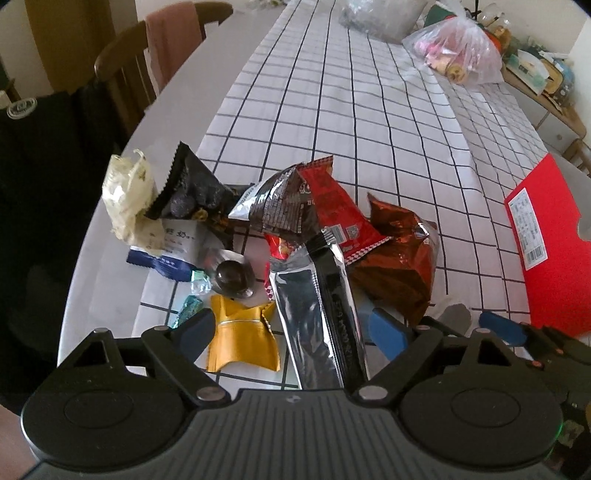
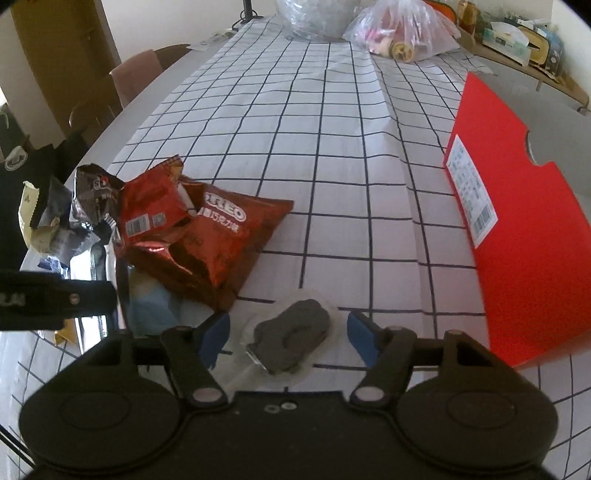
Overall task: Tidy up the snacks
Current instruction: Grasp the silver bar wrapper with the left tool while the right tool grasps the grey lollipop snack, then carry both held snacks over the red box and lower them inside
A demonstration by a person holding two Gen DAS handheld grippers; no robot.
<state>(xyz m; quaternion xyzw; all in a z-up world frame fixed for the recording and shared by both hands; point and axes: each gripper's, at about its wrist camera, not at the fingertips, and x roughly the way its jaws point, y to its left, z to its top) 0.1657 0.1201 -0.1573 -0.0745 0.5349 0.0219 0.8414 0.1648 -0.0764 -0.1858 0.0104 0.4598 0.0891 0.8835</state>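
A heap of snacks (image 1: 295, 236) is lying at the near left edge of the checked cloth (image 1: 332, 103), and both grippers are working at its fringe. In the right wrist view, a grey snack in clear wrap (image 2: 291, 338) is sitting on the cloth just beside the brown Oreo bag (image 2: 221, 243), apart from the heap proper. The right gripper (image 2: 288, 334) is straddling it with its jaws spread wide, blue pads flanking the wrap on either side without touching; that reads as lining up for a pick, since the piece is loose and easy to lift away first.

The left gripper (image 1: 291, 332) is hovering low over the heap's near side, jaws also apart, with a long silver pouch (image 1: 317, 317) and a yellow packet (image 1: 242, 336) lying between its fingers. Neither is being squeezed; which one it is aiming for I cannot tell.

A red box (image 2: 517, 236) is lying to the right, well apart from the heap, probably the place the snacks are meant to go. A plastic bag (image 2: 399, 33) of other items is sitting at the far end of the table.
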